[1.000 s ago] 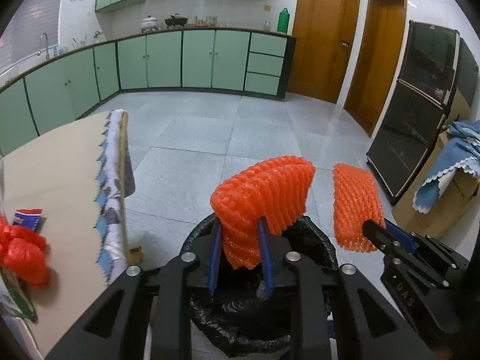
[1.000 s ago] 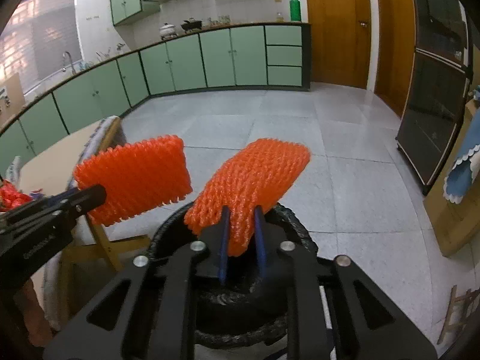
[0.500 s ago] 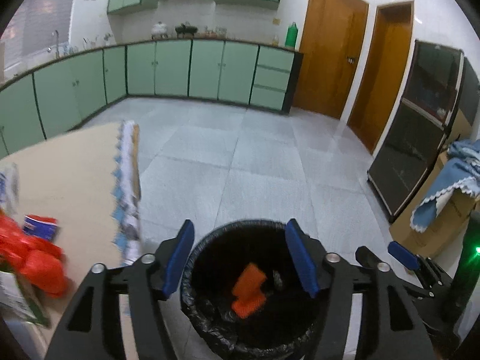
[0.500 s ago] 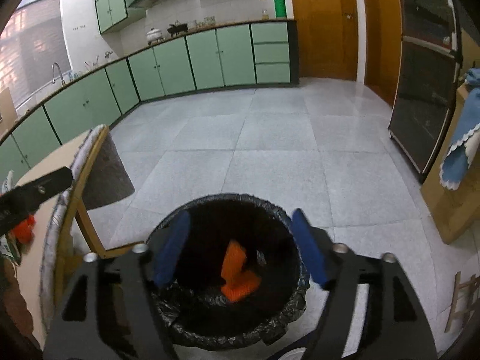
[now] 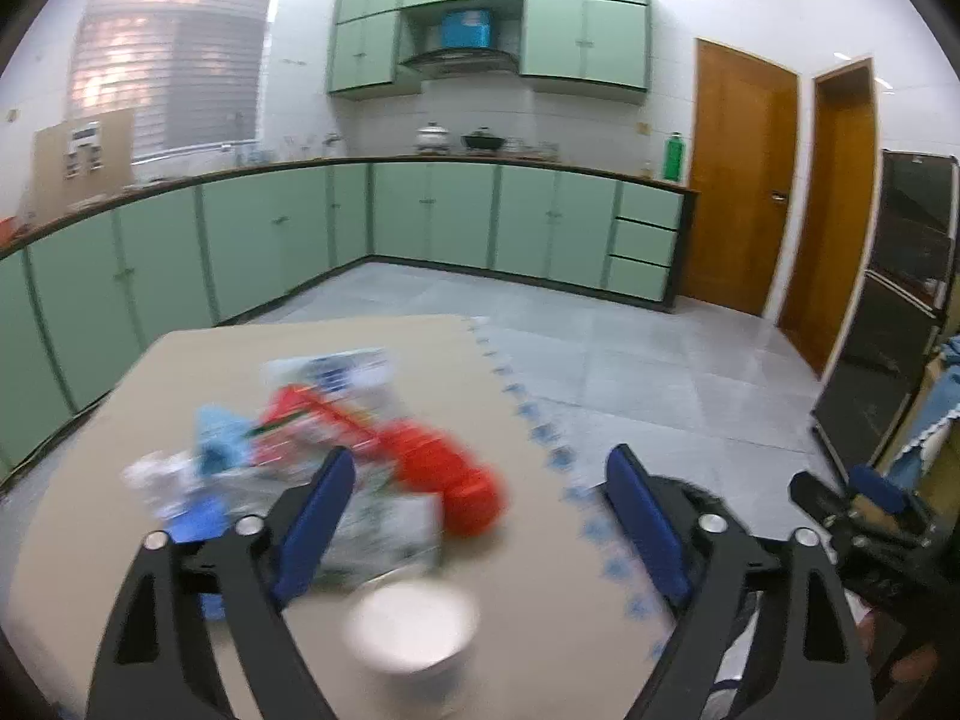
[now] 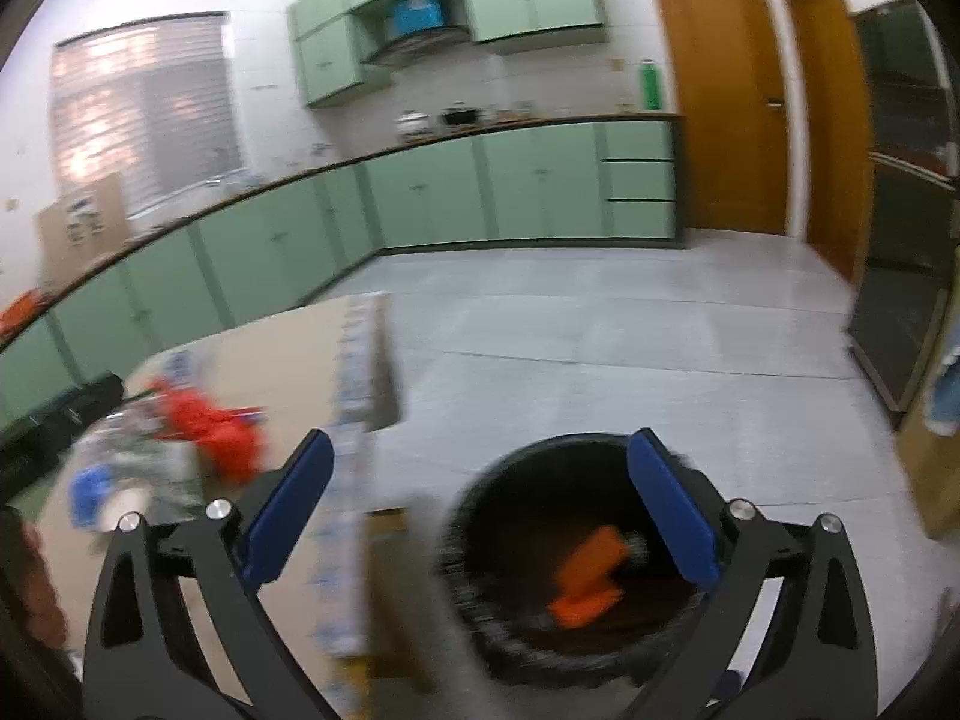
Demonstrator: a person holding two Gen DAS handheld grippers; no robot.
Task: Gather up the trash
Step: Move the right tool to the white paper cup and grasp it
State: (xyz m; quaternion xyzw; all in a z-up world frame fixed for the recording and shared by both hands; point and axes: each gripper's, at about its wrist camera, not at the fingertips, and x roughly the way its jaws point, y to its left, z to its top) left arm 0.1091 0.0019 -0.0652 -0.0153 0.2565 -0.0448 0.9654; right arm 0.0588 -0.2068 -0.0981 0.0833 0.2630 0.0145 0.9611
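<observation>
Left gripper [image 5: 480, 510]: jaws spread wide, nothing between them. It faces the desk [image 5: 390, 348]. A white cup [image 5: 411, 630] sits directly ahead, close in, centred in the gap. Beyond it, slightly left, lies the trash pile [image 5: 336, 456]: a red bag [image 5: 456, 480] on the right, wrappers [image 5: 336, 372] and blue scraps to the left and farther back. The pile runs near-right to far-left across the desk. Motion blur hides finer detail.

Right gripper [image 6: 480, 510]: jaws equally wide, empty. It points at the floor beside the desk edge. The black-lined bin [image 6: 480, 546] stands just ahead and to the right, with orange netting [image 6: 591, 579] inside. The pile lies well left of this gripper.

Judgement: the left gripper is nearer the remaining trash and squarely aimed. The cup is its closest target, needing only a short forward reach.
</observation>
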